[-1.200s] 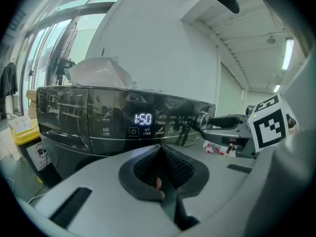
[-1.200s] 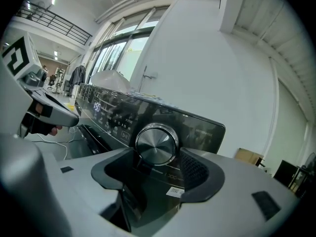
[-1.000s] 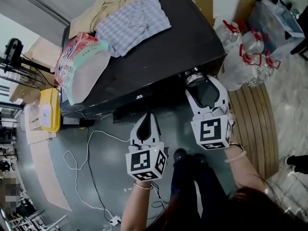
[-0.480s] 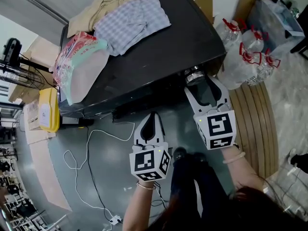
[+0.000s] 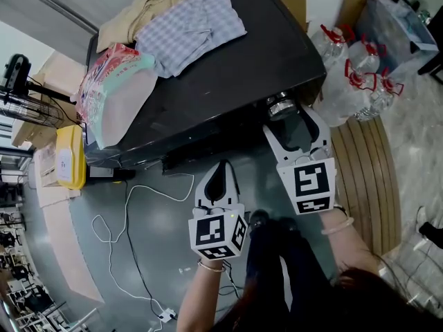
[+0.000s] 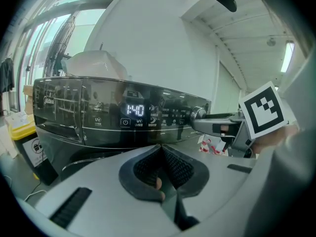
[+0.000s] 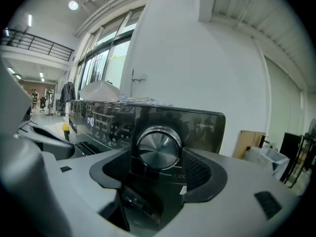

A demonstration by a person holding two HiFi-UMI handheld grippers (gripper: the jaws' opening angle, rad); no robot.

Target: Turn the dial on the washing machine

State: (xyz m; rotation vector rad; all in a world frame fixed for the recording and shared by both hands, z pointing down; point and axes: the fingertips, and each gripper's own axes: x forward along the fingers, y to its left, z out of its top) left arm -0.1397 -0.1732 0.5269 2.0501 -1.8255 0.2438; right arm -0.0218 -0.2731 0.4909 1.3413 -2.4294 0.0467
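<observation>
The black washing machine [image 5: 228,68] has a silver dial [image 5: 279,106] at the right end of its front panel. My right gripper [image 5: 291,120] is at the dial; its jaws are opening, with the dial [image 7: 159,148] between the tips of the dark pads [image 7: 198,169], which stand clear of its rim. My left gripper [image 5: 220,170] hangs lower, in front of the panel's middle, shut and empty [image 6: 160,152]. In the left gripper view the lit display [image 6: 134,110] reads 1:40, and the dial [image 6: 198,113] shows with the right gripper [image 6: 217,127] at it.
Folded clothes [image 5: 187,26] and a filled plastic bag [image 5: 114,88] lie on the machine's top. A yellow box [image 5: 70,159] stands at its left. Water bottles [image 5: 353,81] and a wooden mat [image 5: 363,178] are to the right. A white cable [image 5: 131,220] runs over the floor.
The right gripper's jaws have spread a little around the dial. The left gripper has drifted slightly to the right.
</observation>
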